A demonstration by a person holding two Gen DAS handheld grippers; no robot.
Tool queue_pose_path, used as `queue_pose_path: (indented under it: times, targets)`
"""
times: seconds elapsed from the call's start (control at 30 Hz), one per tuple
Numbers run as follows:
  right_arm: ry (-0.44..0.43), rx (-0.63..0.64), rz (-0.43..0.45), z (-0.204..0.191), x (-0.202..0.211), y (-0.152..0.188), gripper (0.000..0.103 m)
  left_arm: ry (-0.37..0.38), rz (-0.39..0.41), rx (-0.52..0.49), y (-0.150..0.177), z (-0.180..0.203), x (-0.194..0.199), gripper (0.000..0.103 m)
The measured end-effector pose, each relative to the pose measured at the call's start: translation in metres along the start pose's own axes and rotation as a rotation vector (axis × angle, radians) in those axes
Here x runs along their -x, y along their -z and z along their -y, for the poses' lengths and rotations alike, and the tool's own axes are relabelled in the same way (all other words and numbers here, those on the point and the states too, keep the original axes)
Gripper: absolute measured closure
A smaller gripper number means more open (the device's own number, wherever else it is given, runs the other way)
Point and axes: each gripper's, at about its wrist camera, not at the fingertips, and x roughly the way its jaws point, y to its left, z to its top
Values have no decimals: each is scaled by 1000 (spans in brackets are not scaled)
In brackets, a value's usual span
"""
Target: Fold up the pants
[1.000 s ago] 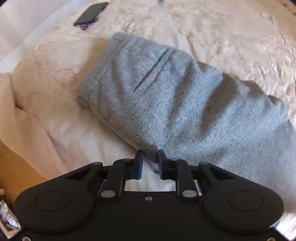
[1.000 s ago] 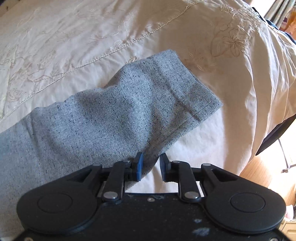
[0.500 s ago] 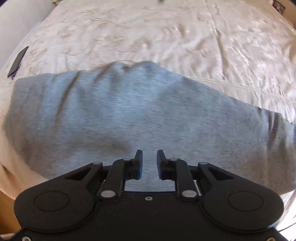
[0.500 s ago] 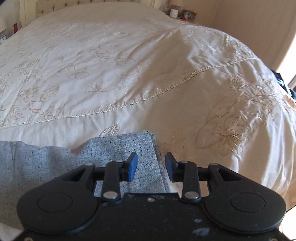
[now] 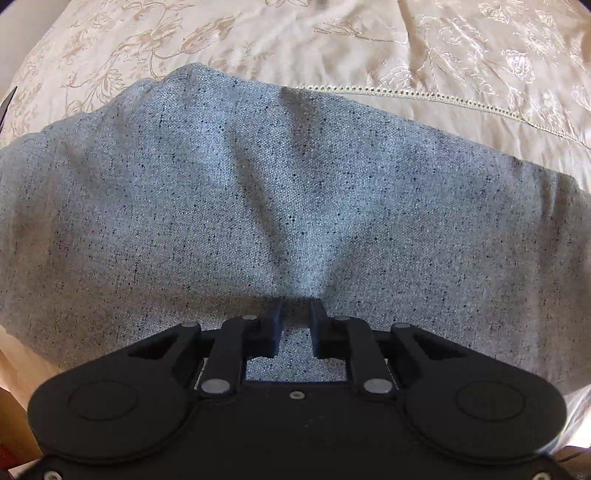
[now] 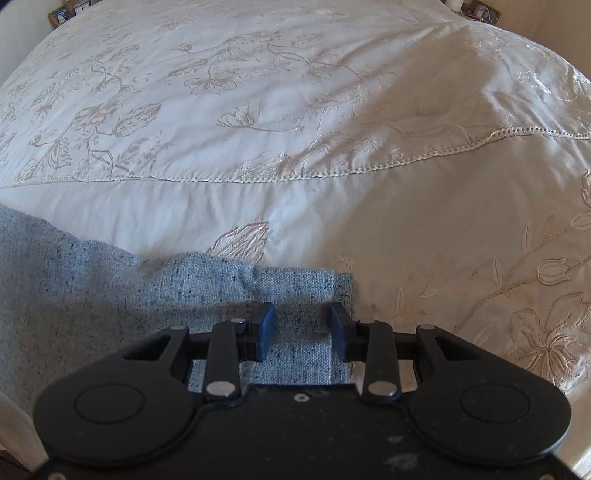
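Observation:
Grey speckled pants [image 5: 258,206] lie folded on a cream embroidered bedspread [image 5: 461,55]. In the left wrist view my left gripper [image 5: 296,310] sits low over the pants, jaws narrowly apart, with a ridge of cloth bunched at the fingertips. In the right wrist view my right gripper [image 6: 300,314] is open over the hem end of the pants [image 6: 288,284], with cloth lying between and under its blue pads [image 6: 266,325]. The bedspread [image 6: 295,110] stretches beyond.
A dark phone edge [image 5: 5,107] shows at the far left of the left wrist view. Small items stand on furniture at the far corners [image 6: 68,9] of the right wrist view. Wooden floor [image 5: 11,417] shows at lower left.
Both grippers have moved forward and lower over the pants. The right gripper's jaws have opened wider. The left gripper now presses into the cloth, which has bunched at its tips.

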Motion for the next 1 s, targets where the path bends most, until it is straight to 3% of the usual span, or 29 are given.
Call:
queue_pose_path:
  times: [0.03,0.27,0.47,0.53,0.6,0.7,0.83,1.0]
  targets:
    - [19,-2,-12,0,1,0,97,2,4,3,0,-1,2,81]
    - [143,-99,-45,19,13,10,102,25,46,-5,-3,-2,23,79]
    - [-36,-130,52,5,37,3,82,-3,159,35,-18,-11,40,69]
    - [-42,-116,69,-12,37,-2,82,-27,102,59,-24,-9,20,64]
    - [-60,-128,51,-28,35,-9,81,-20,-53,9,-25,-2,-14,63]
    - [-136,-130,20,-57,40,-20,78,-12,-25,-55,-26,0,-6,64]
    - [-170,-37,33,-112,60,-38,72,77,25,-2,-31,-33,29,63]
    - [-163,61,121,-206,88,-64,71,9,164,-30,-49,-93,67,63]
